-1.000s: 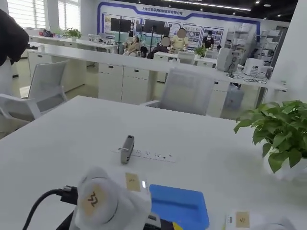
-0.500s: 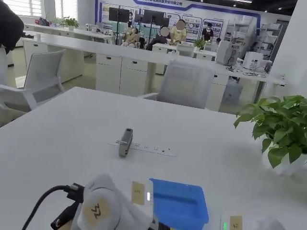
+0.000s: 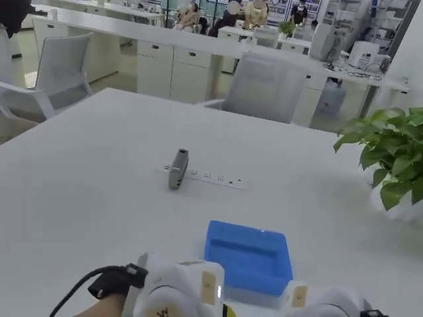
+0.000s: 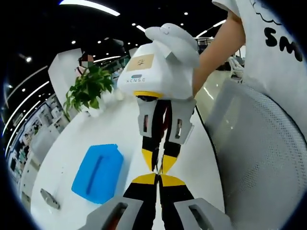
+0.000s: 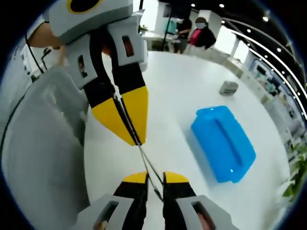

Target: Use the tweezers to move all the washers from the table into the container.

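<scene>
Two grippers [image 5: 134, 141] [image 5: 154, 178] tip-to-tip on tweezers [image 5: 146, 165]

There are two grippers, left gripper [image 4: 158, 178] and right gripper [image 5: 154, 181], one pair of tweezers [image 5: 145, 162], and on the worktop [image 3: 99, 172] one blue container [image 3: 248, 256] by its near edge, one power strip [image 3: 215, 177] (with one grey adapter [image 3: 177, 168] on it) and one green plant [image 3: 390, 155] at its right edge.

We see bright, even office light, faint shadows. Head view soft, blurred toward 12 o'clock. Left gripper view: ceiling strip [image 4: 88, 5] glares at 11 o'clock; fisheye bends edges.
</scene>
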